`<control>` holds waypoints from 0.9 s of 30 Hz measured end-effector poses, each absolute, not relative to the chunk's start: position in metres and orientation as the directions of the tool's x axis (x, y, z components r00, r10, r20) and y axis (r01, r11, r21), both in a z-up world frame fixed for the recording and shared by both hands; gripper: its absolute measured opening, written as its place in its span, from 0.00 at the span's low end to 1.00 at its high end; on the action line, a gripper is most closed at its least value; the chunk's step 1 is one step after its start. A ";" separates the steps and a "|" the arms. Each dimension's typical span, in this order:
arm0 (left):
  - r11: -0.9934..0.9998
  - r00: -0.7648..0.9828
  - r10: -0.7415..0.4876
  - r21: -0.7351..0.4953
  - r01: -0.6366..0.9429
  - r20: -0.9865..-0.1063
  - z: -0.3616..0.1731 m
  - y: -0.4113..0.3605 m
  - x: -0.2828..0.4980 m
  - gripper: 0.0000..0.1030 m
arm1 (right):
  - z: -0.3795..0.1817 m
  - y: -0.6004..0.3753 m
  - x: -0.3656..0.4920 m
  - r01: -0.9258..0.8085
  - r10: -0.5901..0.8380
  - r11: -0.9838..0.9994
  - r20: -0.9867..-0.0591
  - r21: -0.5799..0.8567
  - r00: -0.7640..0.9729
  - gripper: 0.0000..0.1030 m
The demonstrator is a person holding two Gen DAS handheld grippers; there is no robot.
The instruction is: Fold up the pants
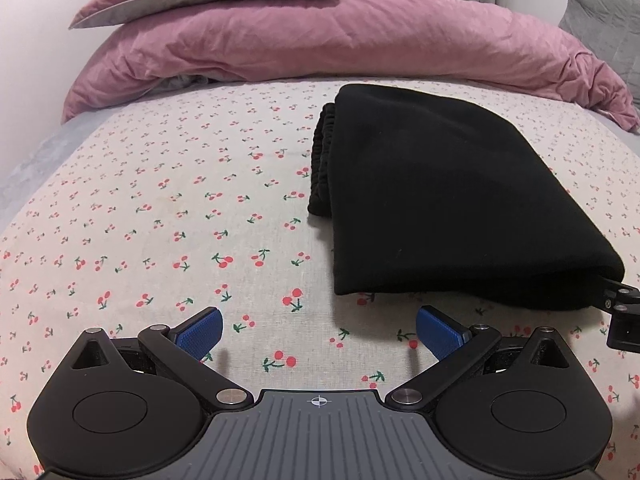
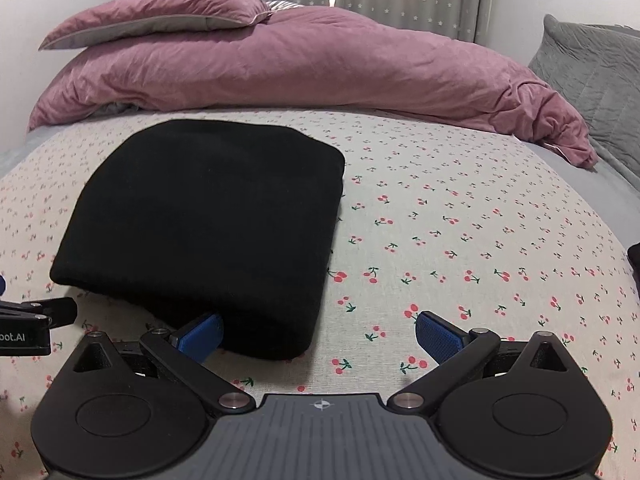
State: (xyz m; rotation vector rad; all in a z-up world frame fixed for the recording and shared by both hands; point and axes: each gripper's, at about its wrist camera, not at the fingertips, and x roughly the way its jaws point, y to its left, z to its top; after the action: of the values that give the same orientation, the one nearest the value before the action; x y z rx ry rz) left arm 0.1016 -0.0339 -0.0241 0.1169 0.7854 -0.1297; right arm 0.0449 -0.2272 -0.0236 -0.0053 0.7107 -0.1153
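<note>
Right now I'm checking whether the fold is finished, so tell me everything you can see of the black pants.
The black pants lie folded into a thick, soft, fleece-like rectangle, flat on the cherry-print sheet. The gathered elastic waistband peeks out along one side edge; the near edge is a rounded fold. The right hand-held gripper is open, one blue finger touching that near fold. The left hand-held gripper is open beside it, apart.

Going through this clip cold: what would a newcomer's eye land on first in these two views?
First the black pants, folded into a thick block on the cherry-print sheet, dark against the pale cloth. Behind them a rumpled pink duvet with a pillow on top spans the far side of the bed. Up close, both grippers stand open: the left gripper over bare sheet, the right gripper at the block's near edge.
</note>
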 end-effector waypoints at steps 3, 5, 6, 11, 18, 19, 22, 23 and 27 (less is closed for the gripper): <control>0.986 0.692 -0.068 0.056 0.154 -0.719 -0.026 -0.034 0.103 1.00 | -0.024 -0.226 0.045 0.104 -0.110 0.993 -0.656 -0.049 0.746 0.99; 0.987 0.685 -0.071 0.048 0.154 -0.725 -0.027 -0.033 0.103 1.00 | -0.024 -0.226 0.045 0.103 -0.109 0.994 -0.658 -0.047 0.745 0.99; 0.987 0.682 -0.074 0.046 0.156 -0.728 -0.028 -0.033 0.103 1.00 | -0.024 -0.226 0.045 0.103 -0.108 0.994 -0.658 -0.047 0.745 0.99; 0.986 0.679 -0.074 0.048 0.160 -0.731 -0.029 -0.033 0.102 1.00 | -0.025 -0.224 0.045 0.098 -0.111 0.994 -0.661 -0.056 0.742 0.99; 0.986 0.675 -0.076 0.045 0.160 -0.734 -0.029 -0.033 0.102 1.00 | -0.025 -0.224 0.044 0.097 -0.113 0.993 -0.665 -0.061 0.738 0.99; 0.986 0.676 -0.076 0.045 0.160 -0.733 -0.029 -0.033 0.102 1.00 | -0.025 -0.224 0.044 0.096 -0.113 0.993 -0.665 -0.062 0.738 0.99; 0.986 0.675 -0.079 0.043 0.162 -0.733 -0.029 -0.034 0.102 1.00 | -0.025 -0.224 0.045 0.094 -0.113 0.994 -0.665 -0.064 0.738 0.99; 0.986 0.675 -0.080 0.042 0.162 -0.734 -0.029 -0.034 0.102 1.00 | -0.025 -0.224 0.045 0.093 -0.112 0.994 -0.666 -0.064 0.738 0.99; 0.986 0.674 -0.080 0.043 0.164 -0.735 -0.030 -0.034 0.102 1.00 | -0.026 -0.223 0.045 0.091 -0.113 0.994 -0.668 -0.068 0.736 0.99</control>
State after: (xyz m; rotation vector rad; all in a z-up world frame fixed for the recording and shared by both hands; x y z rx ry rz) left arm 0.1016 -0.0343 -0.0297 0.1088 0.8207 -0.1375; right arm 0.0446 -0.2229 -0.0263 -0.0313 0.7355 -0.1122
